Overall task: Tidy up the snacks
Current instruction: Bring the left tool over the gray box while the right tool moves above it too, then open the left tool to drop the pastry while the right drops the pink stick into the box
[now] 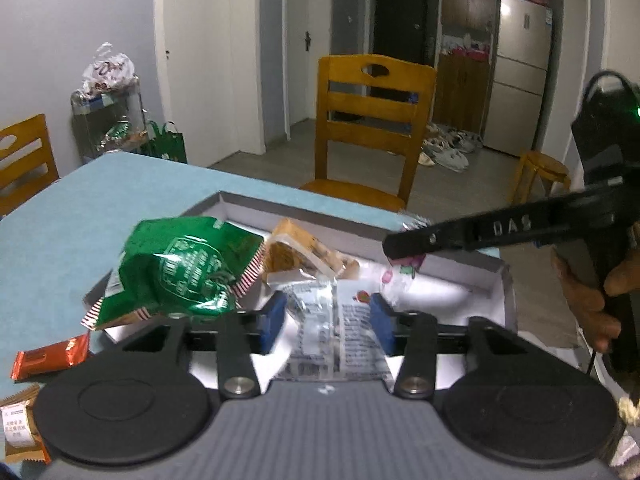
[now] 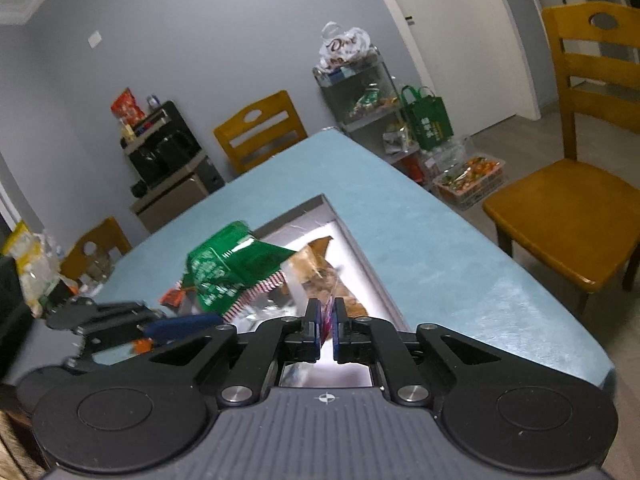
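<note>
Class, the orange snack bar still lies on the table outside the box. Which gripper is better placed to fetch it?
Left, probably. The left gripper has open jaws pressing on nothing, and the orange bar lies beside it; the right gripper is pinching a small wrapper.

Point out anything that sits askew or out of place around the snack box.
The green bag lies tilted across the box's left rim, half hanging out over the table. An orange wrapper and a brown packet lie outside the box on the table.
</note>
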A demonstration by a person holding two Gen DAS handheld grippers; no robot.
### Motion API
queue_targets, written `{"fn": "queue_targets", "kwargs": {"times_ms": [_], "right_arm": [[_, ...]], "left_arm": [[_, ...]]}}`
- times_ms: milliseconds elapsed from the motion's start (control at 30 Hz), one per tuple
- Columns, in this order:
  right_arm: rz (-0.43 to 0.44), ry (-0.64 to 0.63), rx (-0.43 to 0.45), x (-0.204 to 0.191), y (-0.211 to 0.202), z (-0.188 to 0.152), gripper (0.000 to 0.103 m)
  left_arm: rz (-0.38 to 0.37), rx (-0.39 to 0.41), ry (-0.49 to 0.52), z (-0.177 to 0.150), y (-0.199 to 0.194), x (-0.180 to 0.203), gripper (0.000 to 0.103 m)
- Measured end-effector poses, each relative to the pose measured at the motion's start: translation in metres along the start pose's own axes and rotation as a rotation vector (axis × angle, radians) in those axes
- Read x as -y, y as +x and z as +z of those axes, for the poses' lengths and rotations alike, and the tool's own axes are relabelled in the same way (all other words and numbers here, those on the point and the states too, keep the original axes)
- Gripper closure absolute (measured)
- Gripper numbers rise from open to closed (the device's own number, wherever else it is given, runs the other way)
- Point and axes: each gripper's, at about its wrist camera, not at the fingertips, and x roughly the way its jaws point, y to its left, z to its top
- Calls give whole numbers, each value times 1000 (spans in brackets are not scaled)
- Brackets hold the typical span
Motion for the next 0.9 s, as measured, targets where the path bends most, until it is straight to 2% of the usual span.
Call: {"fn": "queue_targets", "kwargs": {"times_ms": [33, 67, 133, 300, 367, 433, 567, 633, 800, 900], "right_arm": [[-9, -11, 0, -2, 0, -1, 92], [-16, -22, 0, -3, 0, -2, 91], [-24, -32, 2, -5, 1, -3, 89], [-39, -44, 3, -10, 1, -4, 89], [-47, -52, 8, -12, -1, -3, 83], [-52, -65, 18, -16, -2, -3, 68], [-52, -99, 45, -28, -8, -3, 50], [-45, -112, 59, -34, -11, -3, 37], [-31, -141, 84, -50, -16, -2, 33], [-33, -148, 90, -57, -17, -1, 25]], "left_arm": [[6, 7, -2, 0, -2, -1, 33], [14, 16, -3, 0, -2, -1, 23], [23, 31, -1, -2, -10, -4, 18], [23, 29, -5, -6, -20, -8, 15], [20, 28, -8, -7, -24, -9, 15], [14, 35, -10, -8, -30, -11, 15], [9, 33, -6, -11, -41, -13, 14], [-7, 8, -6, -12, -44, -14, 14], [11, 29, 9, -23, -61, -18, 14], [24, 44, -5, -28, -74, -25, 14]]}}
